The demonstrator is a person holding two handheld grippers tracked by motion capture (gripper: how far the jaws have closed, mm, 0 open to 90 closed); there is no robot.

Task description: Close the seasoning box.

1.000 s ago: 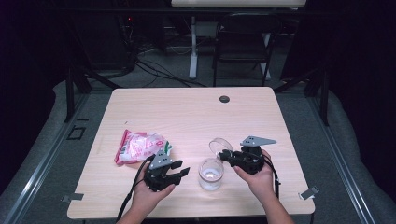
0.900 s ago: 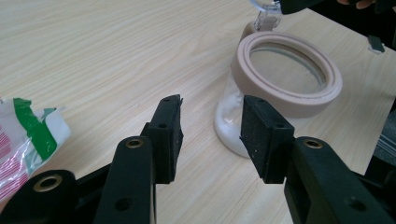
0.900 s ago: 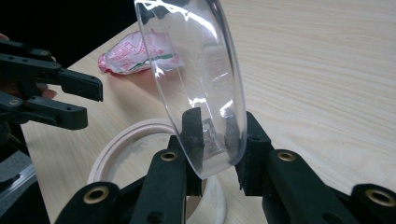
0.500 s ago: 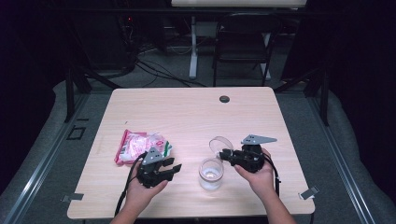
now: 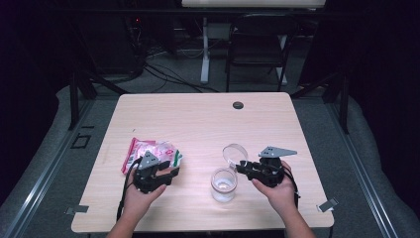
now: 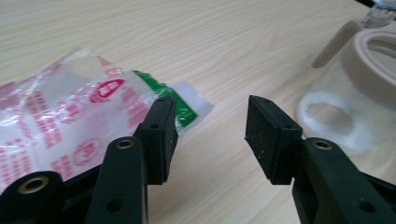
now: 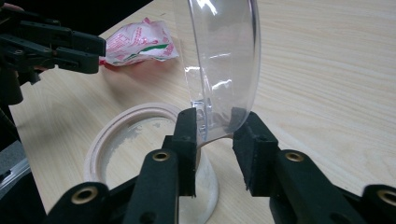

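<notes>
A pink-and-white printed packet (image 5: 153,149) (image 6: 70,121) with a green stripe lies on the table's left front. My left gripper (image 5: 167,176) (image 6: 210,135) hovers at its near corner, open; its jaws have just been opening and nothing is between them. A clear jar (image 5: 224,184) (image 7: 135,140) with a pale rim stands at the front middle. Its clear round lid (image 5: 235,152) (image 7: 224,56) stands upright. My right gripper (image 5: 241,167) (image 7: 215,130) is shut on the lid's lower edge; its jaws have just been closing on it.
The wooden table (image 5: 198,119) has a small black round cap (image 5: 238,105) near its far edge. A dark chair (image 5: 257,49) and cables stand on the floor beyond the table. In the right gripper view the left gripper shows at the upper left, near the packet (image 7: 137,39).
My left gripper has moved left, away from the jar and up to the packet, and its jaws stand wider. The right gripper and the lid have stayed in place.
</notes>
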